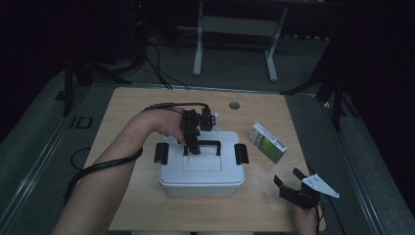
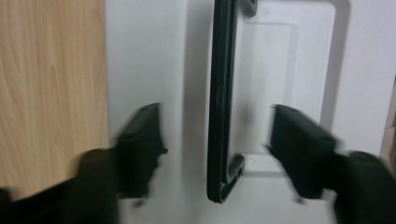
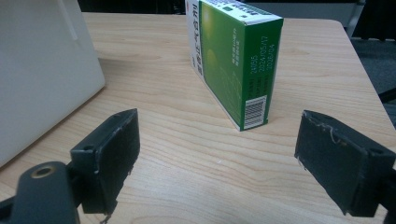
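The white rectangular plastic storage box [image 1: 201, 177] sits near the middle of the light wood-grain table [image 1: 127, 107], toward the person's side, with its lid on and a black latch clipped over each short end: the left latch [image 1: 161, 153] and the right latch [image 1: 241, 153]. A slim black carry handle [image 1: 208, 143] lies across a shallow recess in the lid. In the high view the left gripper [image 1: 195, 147] reaches in from the far side of the box and points down at that handle, the left hand [image 1: 164, 125] behind it and its black cable [image 1: 103, 166] trailing back along the forearm. In the left gripper view the jaws stand wide apart over the white lid [image 2: 149, 56], one on each side of the handle [image 2: 222, 93]; neither pad touches it and they hold nothing, and the picture is slightly blurred. To the right of the box, well apart from it, a green and white cardboard carton [image 1: 267, 142] rests on the table. The right gripper [image 1: 289, 178] is low near the table's near right corner, with its grey three-cornered plate [image 1: 320, 185] on top. In the right gripper view its jaws are spread wide and empty just above the wood, aimed at the carton [image 3: 233, 60], which stands on a long edge with a barcode on its near end; the side wall of the box [image 3: 42, 70] shows at the left.
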Available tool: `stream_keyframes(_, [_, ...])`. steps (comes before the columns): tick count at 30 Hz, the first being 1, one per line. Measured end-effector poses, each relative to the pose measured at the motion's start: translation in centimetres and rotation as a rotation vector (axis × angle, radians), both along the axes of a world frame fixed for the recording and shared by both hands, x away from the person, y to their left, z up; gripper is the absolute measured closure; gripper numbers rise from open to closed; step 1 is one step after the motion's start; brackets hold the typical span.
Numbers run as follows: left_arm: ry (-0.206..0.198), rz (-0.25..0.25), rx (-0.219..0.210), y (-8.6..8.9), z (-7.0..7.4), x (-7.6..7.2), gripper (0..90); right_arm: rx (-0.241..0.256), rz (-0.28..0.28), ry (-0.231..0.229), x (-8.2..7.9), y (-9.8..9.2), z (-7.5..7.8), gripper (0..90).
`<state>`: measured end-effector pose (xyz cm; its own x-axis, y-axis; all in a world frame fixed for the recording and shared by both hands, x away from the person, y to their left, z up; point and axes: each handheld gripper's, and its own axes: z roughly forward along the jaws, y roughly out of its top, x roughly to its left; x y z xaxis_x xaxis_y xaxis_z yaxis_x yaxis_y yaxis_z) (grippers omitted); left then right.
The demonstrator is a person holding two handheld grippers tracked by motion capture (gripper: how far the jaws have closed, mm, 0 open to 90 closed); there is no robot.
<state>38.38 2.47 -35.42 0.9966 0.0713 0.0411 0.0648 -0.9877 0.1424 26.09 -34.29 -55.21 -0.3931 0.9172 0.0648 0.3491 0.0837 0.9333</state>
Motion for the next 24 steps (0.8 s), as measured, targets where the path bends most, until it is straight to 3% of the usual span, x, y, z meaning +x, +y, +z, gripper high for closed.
stream_keyframes(7, [0.047, -0.033, 0.045, -0.7, -0.3, -0.1, 59.7, 0.0, 0.002, 0.001, 0.0, 0.0, 0.0, 13.6])
stream_keyframes(15, [0.088, -0.058, 0.063, -1.2, -0.9, -0.2, 73.8, -0.001, 0.005, -0.001, 0.0, 0.0, 0.0, 13.5])
stream_keyframes(17, [0.097, -0.054, 0.057, -1.3, -0.9, -0.2, 82.7, -0.002, 0.007, -0.001, 0.0, 0.0, 0.0, 13.5])
stream_keyframes(24, [0.102, -0.039, 0.056, -1.2, -0.9, -0.3, 83.7, -0.003, 0.007, 0.0, 0.0, 0.0, 0.0, 13.5])
